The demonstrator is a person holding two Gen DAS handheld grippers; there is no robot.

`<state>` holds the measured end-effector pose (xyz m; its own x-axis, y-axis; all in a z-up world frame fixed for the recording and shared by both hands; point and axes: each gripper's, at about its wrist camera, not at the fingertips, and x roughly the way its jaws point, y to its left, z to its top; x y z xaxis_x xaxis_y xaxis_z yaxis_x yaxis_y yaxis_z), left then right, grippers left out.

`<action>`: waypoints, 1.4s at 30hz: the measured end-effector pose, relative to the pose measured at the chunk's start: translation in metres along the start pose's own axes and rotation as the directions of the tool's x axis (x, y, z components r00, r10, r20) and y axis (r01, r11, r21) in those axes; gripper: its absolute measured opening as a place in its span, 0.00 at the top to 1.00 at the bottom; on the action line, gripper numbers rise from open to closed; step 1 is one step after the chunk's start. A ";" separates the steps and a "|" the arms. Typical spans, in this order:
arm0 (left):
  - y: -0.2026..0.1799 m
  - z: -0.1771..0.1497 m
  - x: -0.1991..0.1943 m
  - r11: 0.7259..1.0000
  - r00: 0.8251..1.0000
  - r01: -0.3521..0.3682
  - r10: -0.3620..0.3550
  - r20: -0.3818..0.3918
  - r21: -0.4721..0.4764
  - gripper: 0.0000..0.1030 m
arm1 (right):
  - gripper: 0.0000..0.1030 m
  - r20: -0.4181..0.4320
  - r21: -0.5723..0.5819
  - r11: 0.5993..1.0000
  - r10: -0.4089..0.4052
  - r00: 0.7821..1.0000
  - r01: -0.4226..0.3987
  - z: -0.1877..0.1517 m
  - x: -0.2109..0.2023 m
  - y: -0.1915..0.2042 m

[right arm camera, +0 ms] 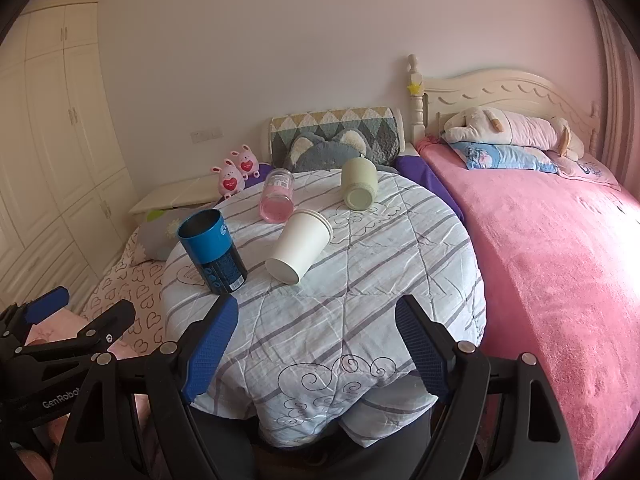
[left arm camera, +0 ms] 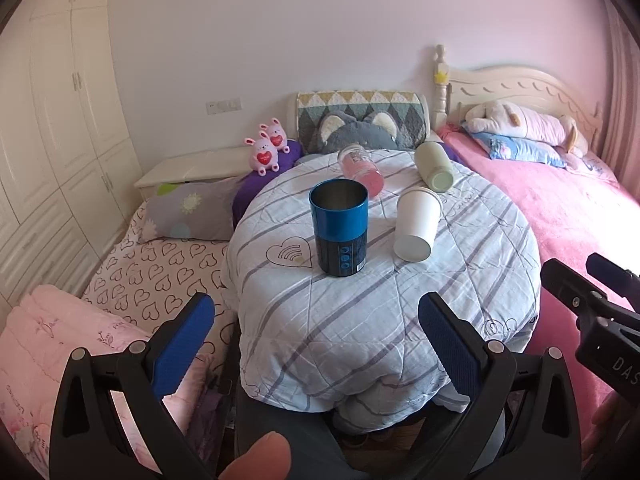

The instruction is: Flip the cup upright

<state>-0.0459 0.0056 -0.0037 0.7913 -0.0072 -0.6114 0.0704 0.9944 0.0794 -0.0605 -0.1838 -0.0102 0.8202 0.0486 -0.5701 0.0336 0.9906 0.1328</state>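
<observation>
A blue metal cup [left arm camera: 339,229] [right arm camera: 213,251] stands upright on the round table under a striped quilt [left arm camera: 400,304] [right arm camera: 360,304]. A white paper cup [left arm camera: 416,224] [right arm camera: 299,246] lies on its side, bottom toward me. A pink glass jar [left arm camera: 360,169] [right arm camera: 277,196] and a pale green cup [left arm camera: 434,166] [right arm camera: 359,184] also lie on their sides farther back. My left gripper [left arm camera: 316,340] is open and empty at the table's near edge. My right gripper [right arm camera: 316,344] is open and empty, also short of the cups.
A pink bed [right arm camera: 560,264] with plush toys runs along the right. A heart-print bed [left arm camera: 160,276] with pillows lies at the left. Two pink bunny toys [left arm camera: 268,148] and a grey cushion [left arm camera: 356,128] sit behind the table. White wardrobes [left arm camera: 52,120] line the left wall.
</observation>
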 end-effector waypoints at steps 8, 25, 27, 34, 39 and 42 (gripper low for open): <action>-0.002 0.001 -0.004 1.000 1.000 0.004 -0.004 0.014 0.018 0.00 | 0.20 -0.001 0.000 1.000 0.004 1.000 -0.004 0.001 0.000 0.002; 0.003 0.001 -0.003 1.000 1.000 -0.011 0.010 0.008 0.011 0.00 | 0.20 -0.001 -0.001 1.000 0.005 1.000 -0.005 0.001 -0.001 0.002; 0.004 0.001 -0.004 1.000 1.000 -0.012 0.011 0.007 0.012 0.00 | 0.20 0.000 0.000 1.000 0.006 1.000 -0.006 0.001 -0.002 0.002; 0.004 0.001 -0.005 1.000 1.000 -0.014 0.014 0.010 0.018 0.00 | 0.20 0.000 -0.001 1.000 0.004 1.000 -0.004 0.001 -0.002 0.002; 0.004 0.001 -0.006 1.000 1.000 -0.013 0.013 0.010 0.014 0.00 | 0.20 -0.002 0.000 1.000 0.004 1.000 -0.004 0.001 -0.001 0.002; 0.005 0.000 -0.006 1.000 1.000 -0.009 0.009 0.014 0.010 0.00 | 0.20 0.001 -0.002 1.000 0.006 1.000 -0.006 0.002 -0.003 0.002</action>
<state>-0.0504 0.0102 0.0004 0.8001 0.0004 -0.5998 0.0693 0.9932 0.0931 -0.0620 -0.1820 -0.0065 0.8208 0.0544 -0.5686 0.0276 0.9905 0.1346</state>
